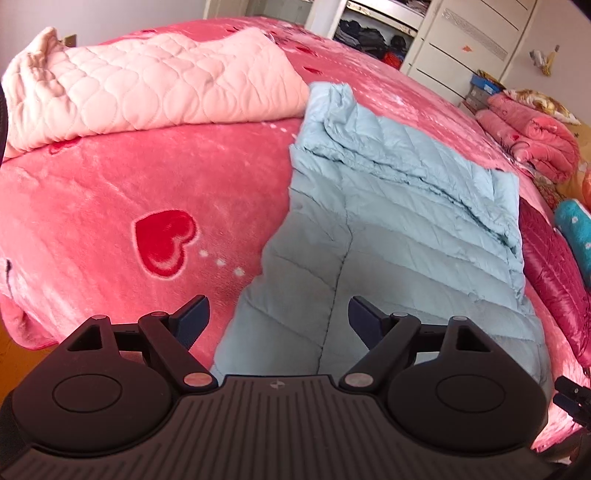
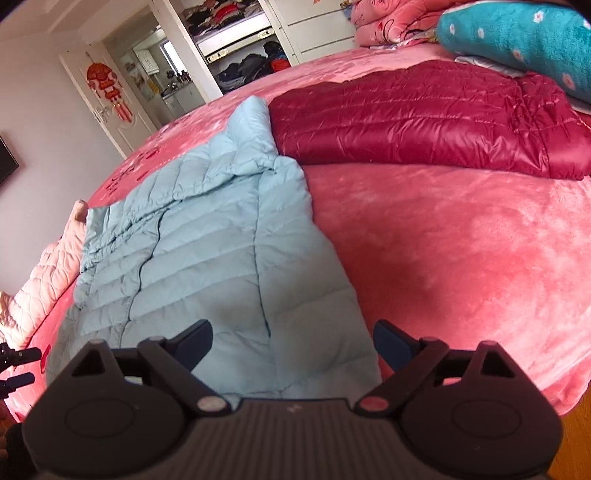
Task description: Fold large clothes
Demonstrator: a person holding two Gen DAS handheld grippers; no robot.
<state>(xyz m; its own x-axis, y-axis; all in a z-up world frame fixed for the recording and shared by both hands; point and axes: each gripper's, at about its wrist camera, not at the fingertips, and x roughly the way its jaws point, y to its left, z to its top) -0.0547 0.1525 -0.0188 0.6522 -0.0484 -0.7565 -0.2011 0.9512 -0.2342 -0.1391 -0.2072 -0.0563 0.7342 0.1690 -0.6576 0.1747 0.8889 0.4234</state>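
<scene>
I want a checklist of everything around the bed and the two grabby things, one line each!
Surface: pink heart-print blanket covers the bed.
Job's things: light blue puffer jacket lies partly folded, its near hem towards both grippers.
Clutter: pale pink quilted garment, dark red puffer jacket, teal flowered pillow, folded pink bedding.
Grippers: left gripper open, holding nothing; right gripper open, holding nothing.
Cables: nothing seen.
Surroundings: open wardrobe with dark clothes, white door with red ornament.
</scene>
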